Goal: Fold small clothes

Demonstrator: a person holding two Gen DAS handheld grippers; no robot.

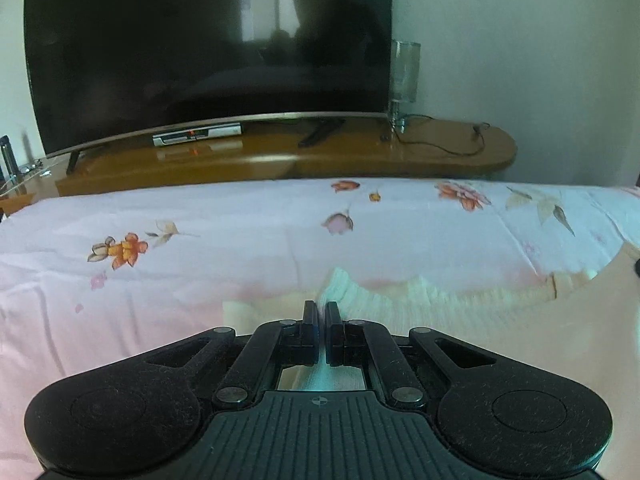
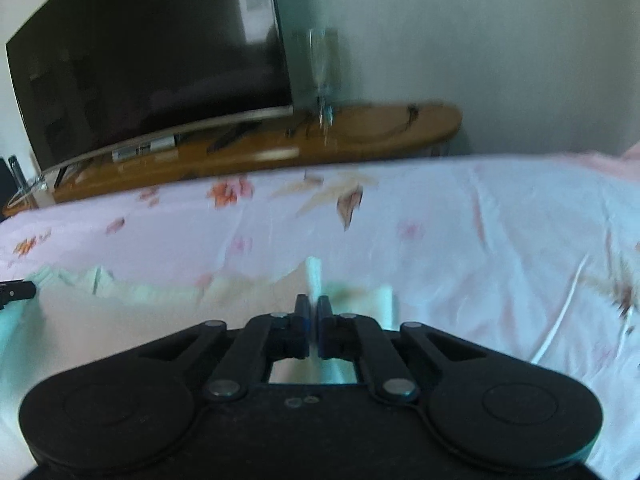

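Note:
A pale cream knitted garment point(image 1: 460, 312) lies on the pink floral bedsheet point(image 1: 200, 248). My left gripper point(image 1: 322, 308) is shut on a raised fold of its ribbed edge, which pokes up between the black fingers. In the right wrist view the same garment point(image 2: 140, 312) spreads to the left, and my right gripper point(image 2: 313, 304) is shut on another pinched-up bit of its edge. This view is blurred. The tip of the left gripper point(image 2: 16, 292) shows at the left border there.
Beyond the bed's far edge stands a wooden TV bench point(image 1: 440, 148) with a large dark TV point(image 1: 200, 52), a set-top box point(image 1: 196, 136), a glass lamp point(image 1: 404, 76) and a cable. A pale wall fills the right.

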